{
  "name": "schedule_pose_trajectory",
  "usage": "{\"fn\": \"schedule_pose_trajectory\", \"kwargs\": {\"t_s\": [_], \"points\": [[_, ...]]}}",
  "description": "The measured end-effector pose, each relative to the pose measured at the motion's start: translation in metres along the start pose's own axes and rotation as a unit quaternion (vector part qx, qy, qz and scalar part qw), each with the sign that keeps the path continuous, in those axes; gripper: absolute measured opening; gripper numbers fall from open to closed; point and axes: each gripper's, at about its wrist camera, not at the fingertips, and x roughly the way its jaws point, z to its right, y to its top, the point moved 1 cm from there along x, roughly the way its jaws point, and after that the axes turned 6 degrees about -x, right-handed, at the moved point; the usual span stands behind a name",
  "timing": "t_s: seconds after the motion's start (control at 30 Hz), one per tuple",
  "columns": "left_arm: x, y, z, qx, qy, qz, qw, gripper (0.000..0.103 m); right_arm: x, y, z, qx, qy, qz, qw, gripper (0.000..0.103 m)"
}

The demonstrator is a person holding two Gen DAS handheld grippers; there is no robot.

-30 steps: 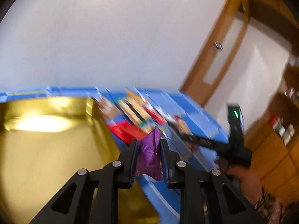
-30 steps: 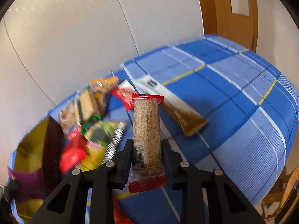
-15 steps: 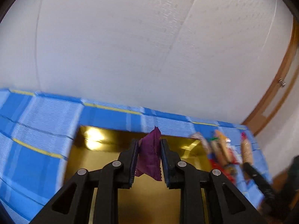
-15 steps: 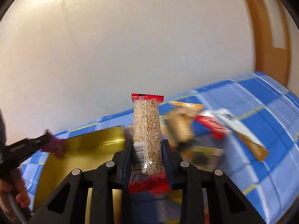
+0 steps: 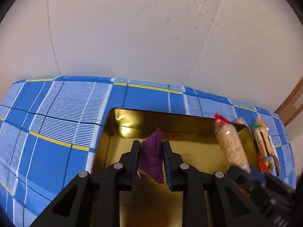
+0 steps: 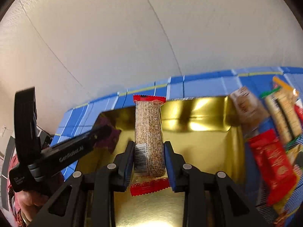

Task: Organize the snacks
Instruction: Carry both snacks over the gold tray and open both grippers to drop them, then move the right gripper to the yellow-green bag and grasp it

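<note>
Two tongs hang over the gold tin (image 5: 113, 132), each clenched on one snack. Left tongs (image 5: 151, 162) pinch a purple packet (image 5: 151, 158), its crimped tip pointing ahead toward the tin's far wall. Right tongs (image 6: 149, 160) clamp a grain bar (image 6: 148, 132) low on its length; long axis runs straight along the fingers, red crimped end forward, over the tin floor.

Key relation: both snacks sit above the open tin, tin floor directly below and ahead. Judged: release is what remains for both. Left tongs work the tin's left half, right tongs the right half, close together; collision risk if both drop at once.

Loose snacks (image 6: 270, 162) lie heaped on the blue-checked tabletop (image 5: 56, 113), just beside the tin's right wall, nearer the right tongs.
</note>
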Motion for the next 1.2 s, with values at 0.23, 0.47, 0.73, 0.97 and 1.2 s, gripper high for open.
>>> {"fn": "schedule_pose_trajectory", "kwargs": {"t_s": [0.23, 0.47, 0.73, 0.97, 1.2], "points": [[-0.007, 0.005, -0.017, -0.062, -0.025, 0.001, 0.9978, 0.053, 0.019, -0.009, -0.005, 0.012, -0.005, -0.018, 1.0, 0.031], [-0.047, 0.008, -0.035, -0.102, -0.021, 0.093, 0.9902, 0.08, 0.033, -0.008, -0.007, 0.006, -0.019, -0.026, 0.999, 0.031], [-0.044, 0.008, -0.045, -0.134, -0.021, 0.083, 0.9873, 0.08, 0.051, -0.007, -0.01, 0.01, -0.031, -0.039, 0.999, 0.034], [-0.033, 0.005, -0.028, -0.11, -0.025, 0.063, 0.9916, 0.086, 0.03, -0.007, -0.013, -0.006, -0.034, -0.012, 0.999, 0.035], [-0.033, -0.004, 0.006, -0.063, -0.072, 0.047, 0.9943, 0.091, -0.026, -0.009, 0.013, -0.002, -0.047, 0.058, 0.997, 0.035]]}}
